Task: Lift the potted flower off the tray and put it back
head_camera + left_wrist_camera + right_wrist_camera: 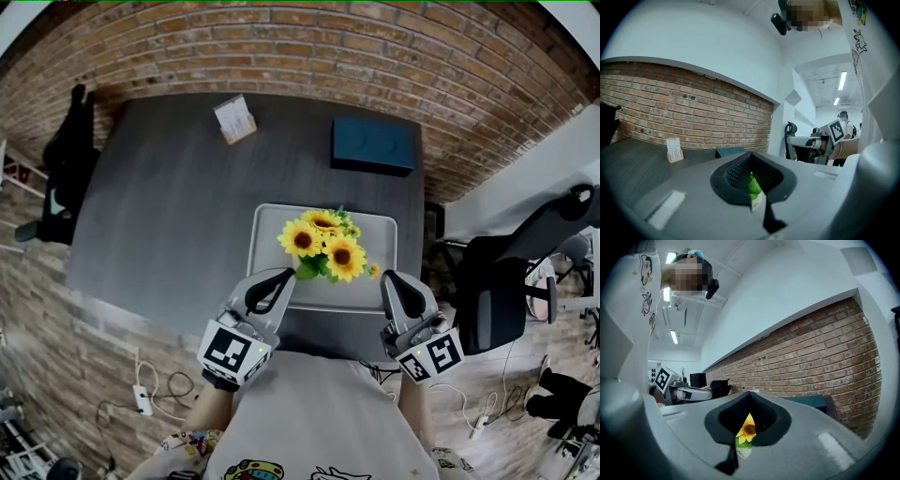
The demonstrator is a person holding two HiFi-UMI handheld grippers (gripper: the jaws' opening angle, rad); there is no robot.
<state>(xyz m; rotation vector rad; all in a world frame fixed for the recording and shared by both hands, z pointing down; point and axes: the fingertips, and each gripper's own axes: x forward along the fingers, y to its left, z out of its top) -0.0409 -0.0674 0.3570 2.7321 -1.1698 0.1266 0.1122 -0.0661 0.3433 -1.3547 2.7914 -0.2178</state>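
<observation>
The potted flower (323,246) stands in the tray (272,220), toward its near edge, on the grey table (169,206). The left gripper (285,277) lies just left of it and the right gripper (387,278) just right. Both have their jaws pressed together, holding nothing.

The potted flower (323,246), yellow sunflower heads over green leaves, stands on the pale grey rectangular tray (272,220), between and just ahead of the left gripper (279,278) and the right gripper (390,279).
</observation>
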